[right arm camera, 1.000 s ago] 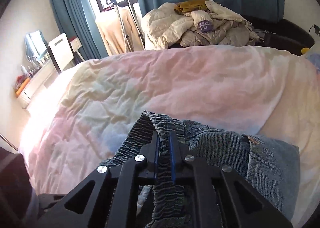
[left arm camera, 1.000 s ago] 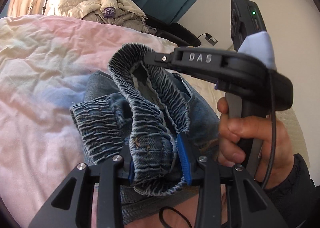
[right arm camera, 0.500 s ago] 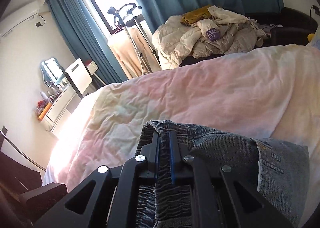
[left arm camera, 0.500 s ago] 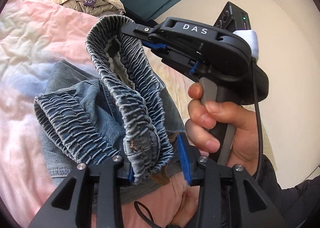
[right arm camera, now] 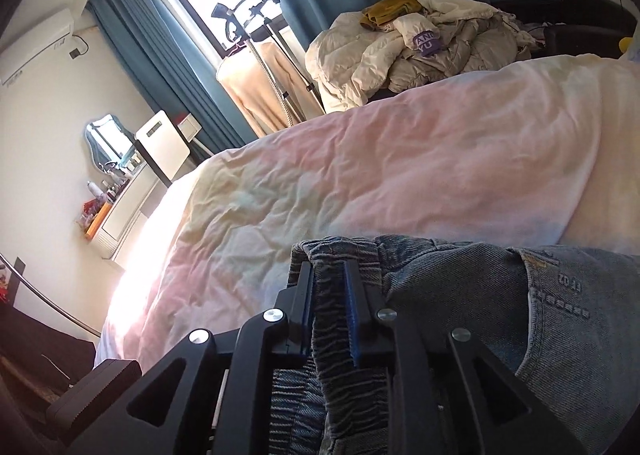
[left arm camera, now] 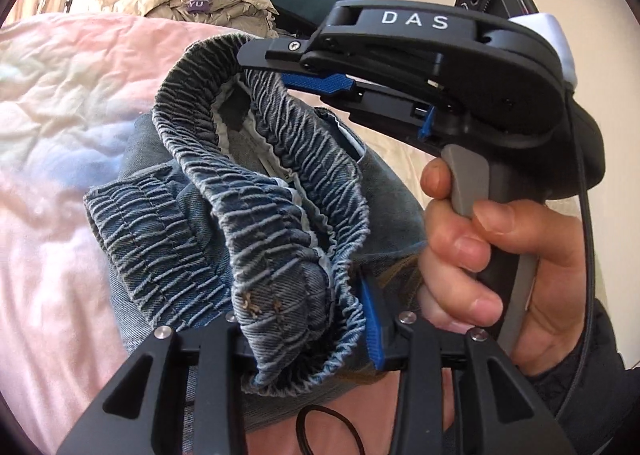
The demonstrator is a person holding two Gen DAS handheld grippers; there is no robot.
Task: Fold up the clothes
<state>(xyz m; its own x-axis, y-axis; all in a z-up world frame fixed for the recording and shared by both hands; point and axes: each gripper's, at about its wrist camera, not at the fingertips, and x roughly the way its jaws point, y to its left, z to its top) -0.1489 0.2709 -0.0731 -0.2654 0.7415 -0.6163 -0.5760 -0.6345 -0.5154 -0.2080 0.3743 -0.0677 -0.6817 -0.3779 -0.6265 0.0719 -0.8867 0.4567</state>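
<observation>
The right gripper [right arm camera: 329, 309] has just been opening: half a second ago its blue pads were pressed hard on the elastic waistband [left arm camera: 256, 159], and now a slim gap is seen on each side of the fabric, with the band still threaded between the jaws. From the left wrist view the same tool is seen above the bunched denim, its upper finger laid over the top of the loop. Whether the pads still brush the cloth is hard to judge, but the pinch looks released. The left gripper [left arm camera: 304, 319] is unchanged, its 2 fingers clamped on a thick wad of waistband at the near edge. The jeans [right arm camera: 500, 295] are held up just above the pink duvet [right arm camera: 400, 175], their lower part draped toward it. The release is read as a re-grip: the band is likely to be taken at a new spot before the fold is laid down
</observation>
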